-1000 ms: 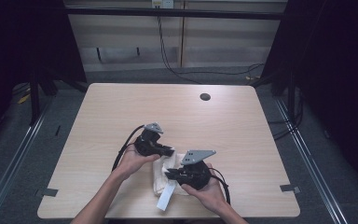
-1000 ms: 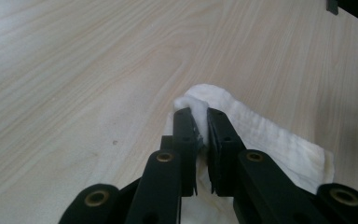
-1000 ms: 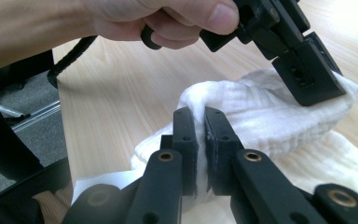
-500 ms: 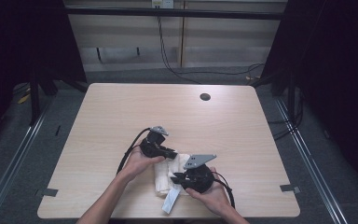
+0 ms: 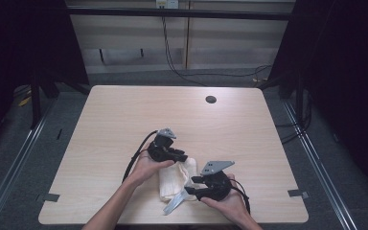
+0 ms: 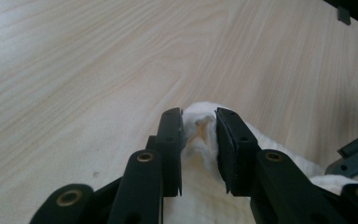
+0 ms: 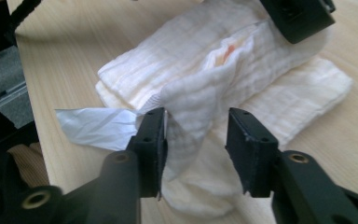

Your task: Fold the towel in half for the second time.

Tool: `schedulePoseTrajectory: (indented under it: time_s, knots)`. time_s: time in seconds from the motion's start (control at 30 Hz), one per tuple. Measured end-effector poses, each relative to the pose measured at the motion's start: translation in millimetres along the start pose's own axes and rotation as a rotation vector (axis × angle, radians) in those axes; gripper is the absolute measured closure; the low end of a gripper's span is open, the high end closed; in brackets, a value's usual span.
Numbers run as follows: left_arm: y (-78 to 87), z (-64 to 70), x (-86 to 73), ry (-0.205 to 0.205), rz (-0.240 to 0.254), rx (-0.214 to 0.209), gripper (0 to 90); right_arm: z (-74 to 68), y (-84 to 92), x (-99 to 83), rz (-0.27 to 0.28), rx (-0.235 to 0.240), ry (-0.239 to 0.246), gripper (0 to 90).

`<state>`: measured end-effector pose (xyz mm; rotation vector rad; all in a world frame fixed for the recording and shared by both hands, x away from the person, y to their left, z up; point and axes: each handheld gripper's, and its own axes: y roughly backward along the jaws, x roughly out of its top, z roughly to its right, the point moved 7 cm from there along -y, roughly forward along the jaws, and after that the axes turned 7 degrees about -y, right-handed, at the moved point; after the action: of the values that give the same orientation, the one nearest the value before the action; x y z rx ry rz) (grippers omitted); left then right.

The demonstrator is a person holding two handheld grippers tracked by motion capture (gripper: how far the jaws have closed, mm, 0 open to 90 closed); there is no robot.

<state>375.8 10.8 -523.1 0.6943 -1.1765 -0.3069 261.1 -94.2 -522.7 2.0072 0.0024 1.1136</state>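
Observation:
A folded white cloth [image 5: 173, 178] lies near the table's front edge, with a silvery tag [image 5: 171, 205] sticking out toward the near side. My left gripper [image 5: 183, 157] is at the cloth's far edge. In the left gripper view its jaws [image 6: 199, 117] have just been opening, and a raised fold of cloth [image 6: 200, 136] stands loosely between them. My right gripper [image 5: 194, 185] is at the cloth's near right. Its jaws [image 7: 196, 122] have also just been opening. A drooping flap of cloth [image 7: 191, 107] leans on one pad and is clear of the other. The tag [image 7: 93, 126] lies beside it.
The pale wooden table [image 5: 124, 120] has a dark round grommet [image 5: 211, 99] at the far right. Both forearms come in over the front edge. My left gripper's jaw [image 7: 298, 16] rests on the cloth's far end in the right gripper view. Cables hang behind the table.
Both grippers' jaws have parted, letting go of the cloth. The right hand has shifted slightly toward the near right and lower. The left hand has barely moved.

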Motion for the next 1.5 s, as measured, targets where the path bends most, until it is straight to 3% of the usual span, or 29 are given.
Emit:
schedulePoseTrajectory:
  time_s: [0.13,0.27,0.33,0.8,1.0,1.3,1.37,1.5]
  knots:
    - [0.7,-1.6,2.3,0.005,0.011,0.005,66.7,3.2,3.7,1.4,0.015,-0.007,-0.010,46.2]
    - [3.1,-3.4,5.7,0.017,0.046,0.015,54.7,12.4,9.5,2.6,0.033,-0.043,-0.022,45.0]
    - [4.8,-5.2,6.5,0.028,0.057,0.023,52.9,15.5,12.1,2.3,0.038,-0.043,-0.031,44.8]
    - [25.4,-8.6,4.3,0.043,0.073,0.021,49.0,33.3,30.9,0.3,0.074,-0.066,-0.059,50.6]
    - [38.5,-1.2,-1.0,0.015,0.042,0.013,52.3,42.9,38.8,13.6,0.129,-0.076,-0.061,57.3]
    - [65.8,5.9,-10.4,0.017,0.054,0.024,46.9,52.8,62.0,20.7,0.183,-0.105,-0.064,54.3]
    - [71.3,7.9,-13.5,-0.005,0.024,0.064,43.9,54.7,66.9,18.4,0.191,-0.120,-0.069,53.2]
    - [85.4,15.3,-18.7,-0.024,0.024,0.085,41.2,57.3,74.0,11.5,0.205,-0.143,-0.089,51.0]
